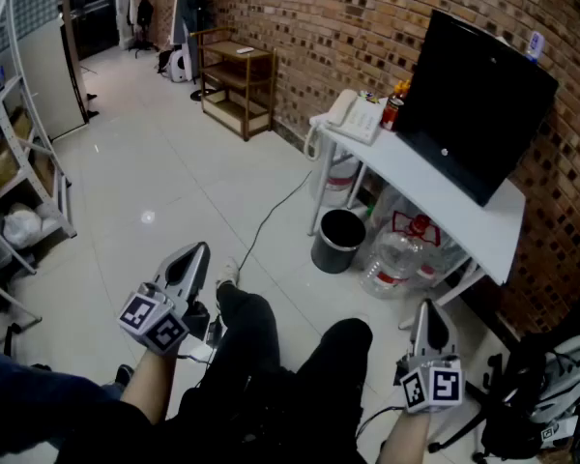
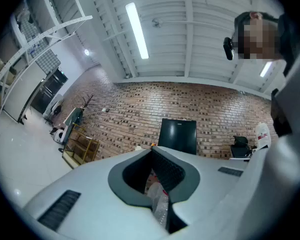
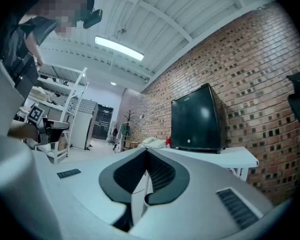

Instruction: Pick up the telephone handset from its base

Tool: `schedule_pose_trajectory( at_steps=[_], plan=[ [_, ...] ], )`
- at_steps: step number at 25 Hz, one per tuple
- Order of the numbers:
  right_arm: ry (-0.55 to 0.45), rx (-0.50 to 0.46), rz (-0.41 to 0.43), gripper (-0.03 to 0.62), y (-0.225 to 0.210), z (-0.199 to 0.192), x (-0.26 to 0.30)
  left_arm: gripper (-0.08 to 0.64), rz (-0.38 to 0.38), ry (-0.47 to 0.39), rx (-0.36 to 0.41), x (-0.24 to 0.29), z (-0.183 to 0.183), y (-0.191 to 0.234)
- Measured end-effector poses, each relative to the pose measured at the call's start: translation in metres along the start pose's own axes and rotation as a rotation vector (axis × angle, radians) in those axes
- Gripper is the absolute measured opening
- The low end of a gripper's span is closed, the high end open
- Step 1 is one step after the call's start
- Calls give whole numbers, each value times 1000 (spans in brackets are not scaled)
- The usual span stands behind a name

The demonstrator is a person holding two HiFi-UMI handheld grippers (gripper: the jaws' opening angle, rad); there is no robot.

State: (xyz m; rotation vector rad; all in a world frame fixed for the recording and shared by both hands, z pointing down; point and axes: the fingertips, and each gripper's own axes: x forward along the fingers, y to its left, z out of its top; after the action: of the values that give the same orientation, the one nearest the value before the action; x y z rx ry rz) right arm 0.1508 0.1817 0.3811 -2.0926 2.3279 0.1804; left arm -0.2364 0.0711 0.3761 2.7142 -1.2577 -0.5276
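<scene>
Fingers on the left gripper (image 2: 152, 151) and the right gripper (image 3: 146, 152) are pressed together at the tips and hold nothing. Both hang low beside the person's legs (image 1: 271, 356), well apart from the counter (image 1: 435, 196), with open floor between. The monitor (image 1: 478, 104) fills the counter's near half. The telephone (image 1: 360, 119) sits at the counter's far end, close to that edge. Its handset (image 1: 341, 109) rests along the base's outer side, long axis seemingly running across the counter toward the wall. The coiled cord (image 1: 312, 143) drops off that end. The right gripper looks the nearer to the counter and has the telephone beyond its tips, so I judge it better placed.
</scene>
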Motion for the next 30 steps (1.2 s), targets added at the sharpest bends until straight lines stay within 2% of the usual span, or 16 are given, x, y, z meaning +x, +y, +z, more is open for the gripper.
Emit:
schedule_pose_trajectory(
  at_steps=[3, 8, 14, 18, 22, 30],
  plan=[
    [-8, -14, -16, 8, -1, 10, 5, 2, -50, -11, 18, 10, 11, -8],
    [-13, -19, -33, 8, -9, 17, 19, 2, -74, 12, 88, 26, 16, -10],
    [-2, -18, -21, 8, -23, 18, 59, 3, -100, -1, 65, 77, 18, -9],
    [15, -21, -10, 8, -36, 11, 99, 2, -100, 1, 87, 116, 12, 8],
    [10, -13, -7, 8, -47, 7, 133, 2, -96, 17, 76, 146, 1, 23],
    [-16, -36, 16, 8, -70, 23, 183, 2, -89, 9, 85, 204, -1, 47]
  ],
)
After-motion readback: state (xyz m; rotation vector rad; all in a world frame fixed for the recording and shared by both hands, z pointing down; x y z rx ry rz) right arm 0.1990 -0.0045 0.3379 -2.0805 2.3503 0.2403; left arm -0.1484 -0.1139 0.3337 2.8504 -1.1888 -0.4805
